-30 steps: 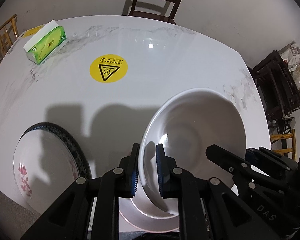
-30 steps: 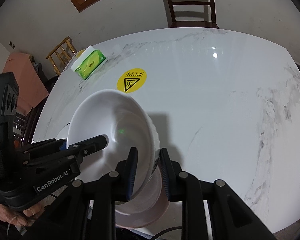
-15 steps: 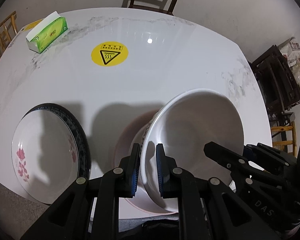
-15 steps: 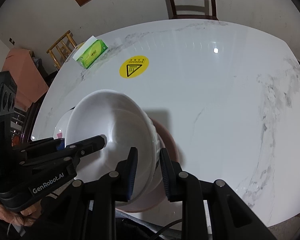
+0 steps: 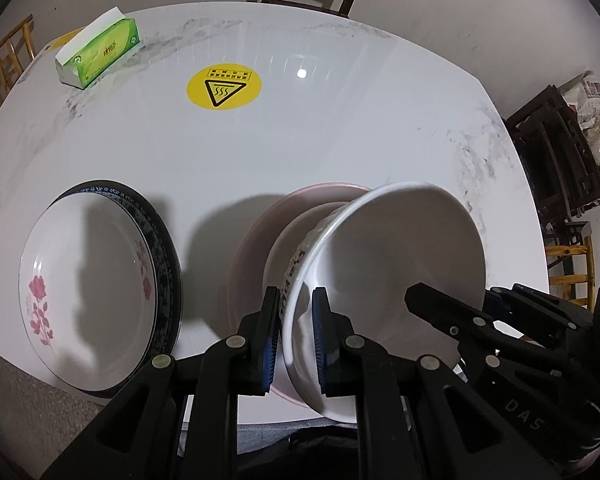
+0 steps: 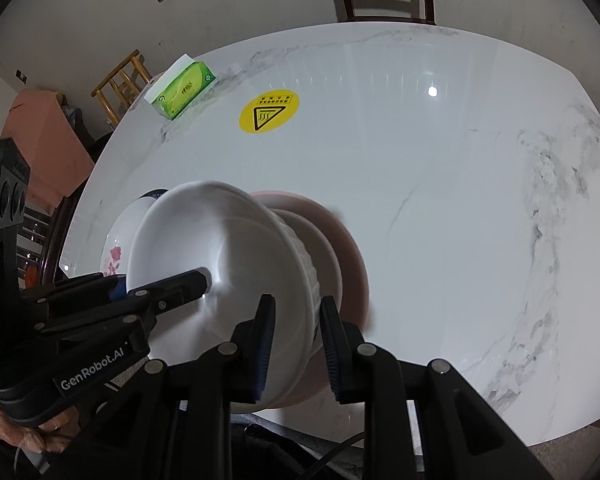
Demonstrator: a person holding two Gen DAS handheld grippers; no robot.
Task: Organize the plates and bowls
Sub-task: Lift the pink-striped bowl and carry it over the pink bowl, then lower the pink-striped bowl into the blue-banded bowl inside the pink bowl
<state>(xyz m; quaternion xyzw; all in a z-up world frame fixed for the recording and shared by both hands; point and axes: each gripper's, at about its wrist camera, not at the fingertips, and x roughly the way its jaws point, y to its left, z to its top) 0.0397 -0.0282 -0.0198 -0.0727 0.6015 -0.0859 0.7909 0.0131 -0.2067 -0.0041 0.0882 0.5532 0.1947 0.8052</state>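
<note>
While the big white marble table [image 5: 340, 128] fills most of both views, the real action sits at its near edge. Largest dish is the rose-patterned plate [image 5: 88, 280], resting on a dark-rimmed plate [image 5: 168, 248] on the left side of the table, well apart from both grippers. Just to its right there's a pink plate [image 5: 252, 240] flat on the table with a smaller white dish [image 5: 296, 236] stacked in it. Over that stack is the white bowl [image 5: 400, 264], tipped up steeply on its side so the opening faces left in the right wrist view, its base down near the stacked dishes; can't tell if it's actually touching them.

Both grippers are on that bowl. The left gripper [image 5: 294, 332] is pinching the rim on one side, one blue pad inside and one outside. The right gripper [image 6: 294, 336] straddles the opposite wall the same way, but its outer pad shows a gap, so I can't tell if it's really clamped.

Farther back there's a green tissue box [image 5: 100, 54] near the far left edge, and a yellow hot-surface sticker [image 5: 224, 88] out in the middle.
</note>
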